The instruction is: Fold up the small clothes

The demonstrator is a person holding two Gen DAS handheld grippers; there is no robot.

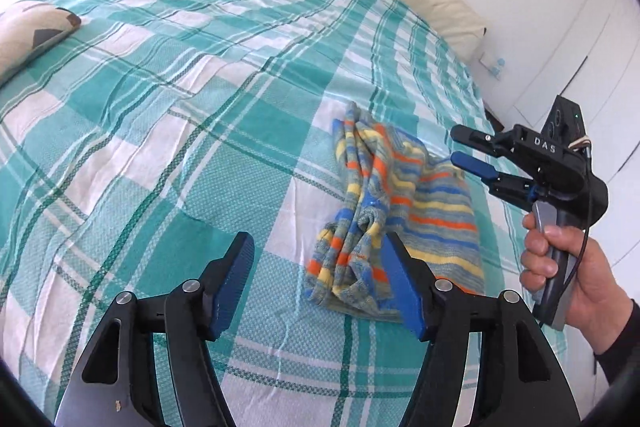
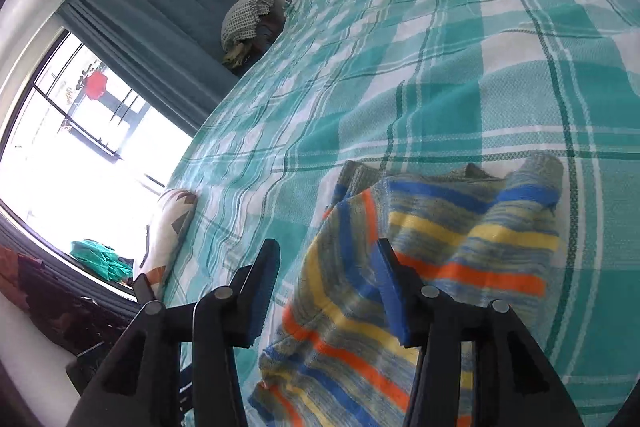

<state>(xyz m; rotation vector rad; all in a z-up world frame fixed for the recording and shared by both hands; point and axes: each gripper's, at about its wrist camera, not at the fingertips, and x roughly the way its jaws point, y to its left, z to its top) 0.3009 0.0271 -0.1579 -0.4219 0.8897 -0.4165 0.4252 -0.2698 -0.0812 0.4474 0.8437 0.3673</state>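
On right tongs (image 1: pixel 458 147) body: "DAS"; striped garment (image 1: pixel 384 211) beside.

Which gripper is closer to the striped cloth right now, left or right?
Too close to call. The left gripper has one finger at the striped cloth's near edge; the right gripper hovers by its far edge. Both are open.

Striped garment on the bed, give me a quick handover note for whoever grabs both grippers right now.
Left gripper: open, empty, low beside the near end of the striped garment.
Right gripper: open, empty, at the garment's far right edge.
The garment lies bunched and wrinkled on the teal plaid bedspread, one part rolled into a ridge.
Done: nothing folded cleanly that I can see.
Left: spread it flat, then fold it.
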